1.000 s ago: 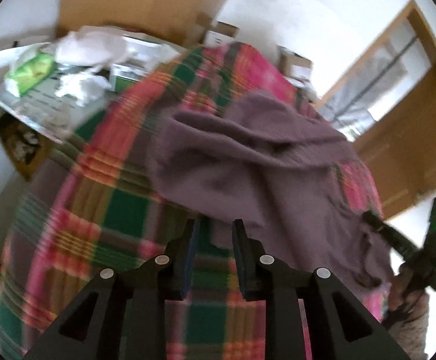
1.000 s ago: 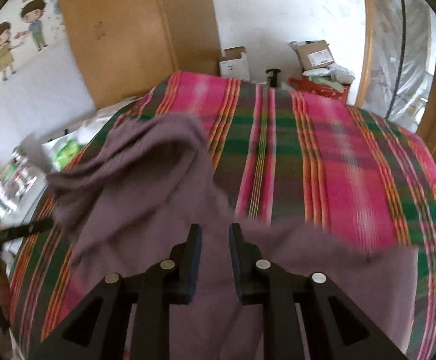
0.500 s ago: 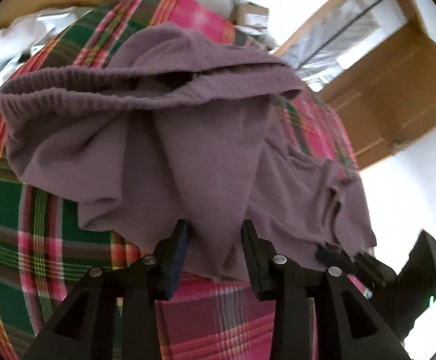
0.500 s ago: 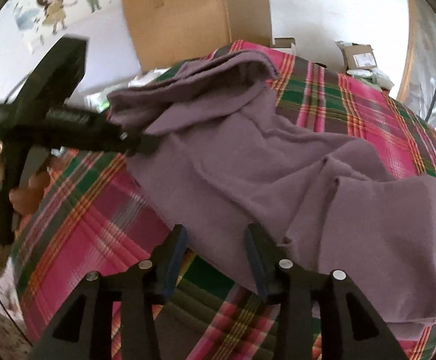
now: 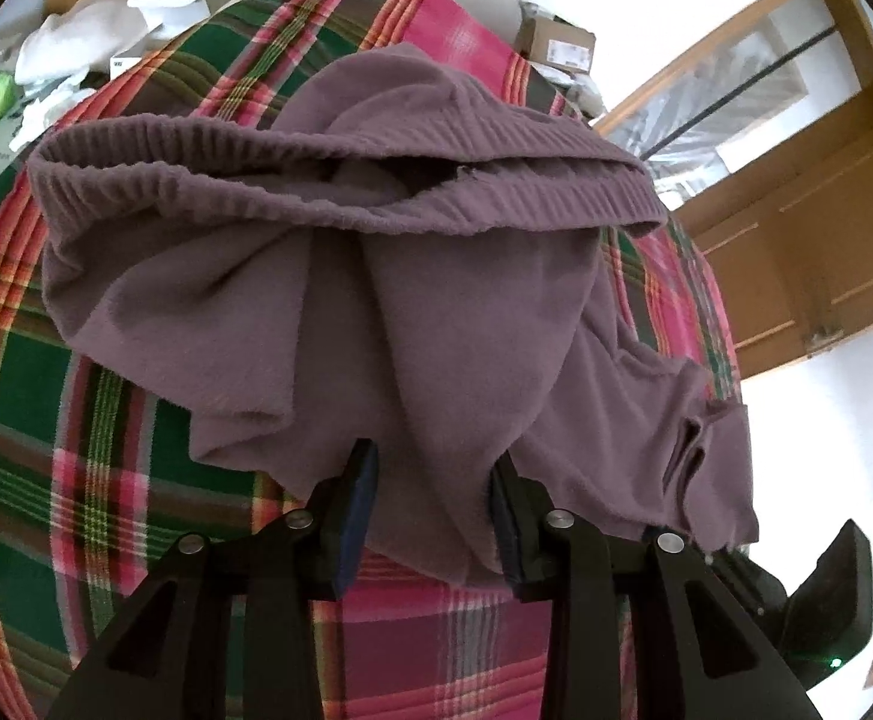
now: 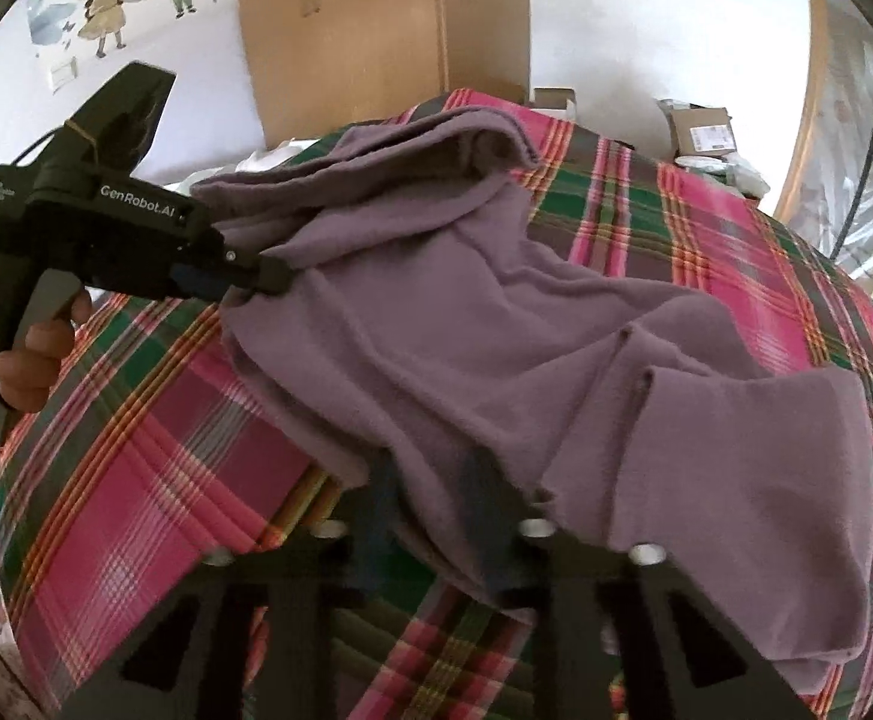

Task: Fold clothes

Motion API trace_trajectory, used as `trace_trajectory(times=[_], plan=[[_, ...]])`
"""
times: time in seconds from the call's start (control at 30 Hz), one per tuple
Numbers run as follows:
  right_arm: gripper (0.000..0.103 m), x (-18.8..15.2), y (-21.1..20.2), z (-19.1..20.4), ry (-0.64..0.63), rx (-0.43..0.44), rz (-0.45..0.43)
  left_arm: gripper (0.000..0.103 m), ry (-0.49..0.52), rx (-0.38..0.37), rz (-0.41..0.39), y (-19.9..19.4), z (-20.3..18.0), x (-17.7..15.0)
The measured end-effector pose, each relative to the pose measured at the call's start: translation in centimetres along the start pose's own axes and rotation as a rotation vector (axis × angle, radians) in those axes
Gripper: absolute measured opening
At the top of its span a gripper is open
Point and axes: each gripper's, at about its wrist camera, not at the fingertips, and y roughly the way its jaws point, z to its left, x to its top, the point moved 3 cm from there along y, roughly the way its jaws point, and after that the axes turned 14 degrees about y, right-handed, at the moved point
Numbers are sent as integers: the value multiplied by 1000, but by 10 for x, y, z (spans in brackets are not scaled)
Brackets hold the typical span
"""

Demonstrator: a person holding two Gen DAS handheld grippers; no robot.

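Crumpled purple fleece trousers [image 5: 436, 300] lie on a plaid blanket [image 5: 28, 372], the ribbed waistband [image 5: 328, 192] at the far side. My left gripper [image 5: 433, 498] is open, its fingers [image 5: 358, 480] either side of a hanging fold at the near edge. In the right wrist view the same trousers [image 6: 496, 312] spread across the blanket [image 6: 136, 420]. My right gripper [image 6: 436, 510] is open and blurred, with the cloth's near hem lying between its fingers. The left gripper [image 6: 268, 276] shows there too, its tip against the cloth, held by a hand [image 6: 34, 360].
White bags and boxes [image 5: 106, 30] are piled beyond the blanket's far left edge. Cardboard boxes [image 6: 700, 132] sit on the floor behind, next to a wooden door [image 5: 826, 228]. A wooden cabinet [image 6: 376, 30] stands against the far wall.
Both grippers have opened wider and moved in on the trousers' near edge. Cloth now lies between the fingers of each. The left view has swung from the blanket onto the garment.
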Motion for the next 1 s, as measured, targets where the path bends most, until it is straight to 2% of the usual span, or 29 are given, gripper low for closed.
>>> trace_trajectory(times=[0.13, 0.2, 0.3, 0.53, 0.7, 0.8, 1.0], plan=[[6, 5, -6, -10, 58, 42, -7, 37, -25, -7, 7, 4, -1, 6], [5, 7, -10, -12, 71, 54, -20, 25, -22, -18, 8, 7, -6, 8], [5, 15, -26, -15, 81, 49, -81, 25, -5, -29, -3, 8, -17, 15], [5, 45, -47, -28, 74, -37, -190, 25, 44, -61, -47, 10, -41, 34], [5, 86, -53, -39, 39, -127, -293, 25, 33, -93, -107, 8, -47, 55], [5, 109, -47, -45, 22, -187, -321, 25, 36, -107, -138, 9, -50, 67], [5, 142, -23, -58, 33, -258, -310, 25, 67, -105, -150, 20, -57, 85]])
